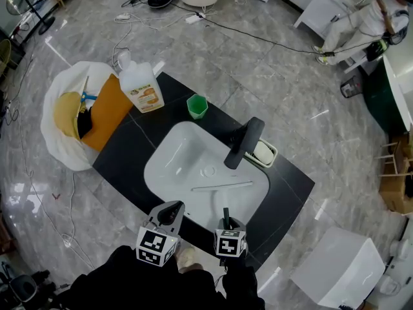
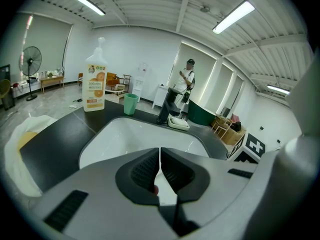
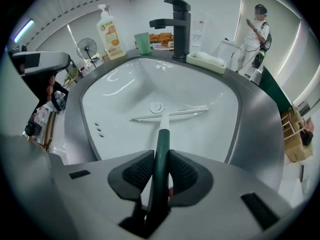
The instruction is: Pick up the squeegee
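**Right gripper** (image 3: 160, 156) is clamping the dark green handle of the white-bladed squeegee (image 3: 162, 131). Its ribbed pads are pressing on both sides of the grip.

**Squeegee.** The long axis is running straight ahead from the right gripper and slanting down into the white oval sink basin (image 3: 112, 101). The handle end is sitting between the jaws and the blade end is pointing away. A white neck is joining the handle to the thin white blade, which is lying crosswise to the handle on the basin floor. The blade is sitting just on the gripper's side of the round metal drain (image 3: 156, 106).

**Left gripper** (image 2: 159, 156) is holding its jaws together with nothing between them. It is hanging just to the left of the right gripper, over the near rim of the basin.

**Beyond the blade,** on the black stone worktop (image 1: 126, 150):
- A matte black tap (image 3: 179, 26) is standing farthest ahead.
- A white soap dish (image 3: 205, 59) is lying to the tap's right.
- A green plastic cup (image 3: 142, 43) and a white pump bottle with an orange label (image 3: 110, 31) are standing to the tap's left.
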A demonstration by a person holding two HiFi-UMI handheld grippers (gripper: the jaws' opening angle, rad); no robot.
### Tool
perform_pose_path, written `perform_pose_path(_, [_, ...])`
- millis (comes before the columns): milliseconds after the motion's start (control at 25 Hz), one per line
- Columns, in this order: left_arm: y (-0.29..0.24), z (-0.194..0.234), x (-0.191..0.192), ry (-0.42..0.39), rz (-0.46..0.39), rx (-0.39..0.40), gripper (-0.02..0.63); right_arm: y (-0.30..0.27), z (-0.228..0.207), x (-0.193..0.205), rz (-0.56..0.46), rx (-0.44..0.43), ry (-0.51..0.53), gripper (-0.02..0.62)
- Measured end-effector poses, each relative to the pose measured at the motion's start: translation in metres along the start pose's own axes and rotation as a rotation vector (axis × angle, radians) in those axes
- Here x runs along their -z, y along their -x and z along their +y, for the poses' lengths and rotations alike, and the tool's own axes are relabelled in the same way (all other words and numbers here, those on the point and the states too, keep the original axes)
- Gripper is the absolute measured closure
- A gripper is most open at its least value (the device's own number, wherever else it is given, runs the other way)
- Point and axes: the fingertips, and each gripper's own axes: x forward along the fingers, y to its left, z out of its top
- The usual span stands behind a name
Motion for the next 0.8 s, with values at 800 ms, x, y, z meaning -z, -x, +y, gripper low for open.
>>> perform_pose_path(800, [0.018, -0.01, -0.01, -0.02, -0.038, -0.006, 0.575, 0.023, -0.001, -0.012, -0.061, -0.011, -0.004, 0.488])
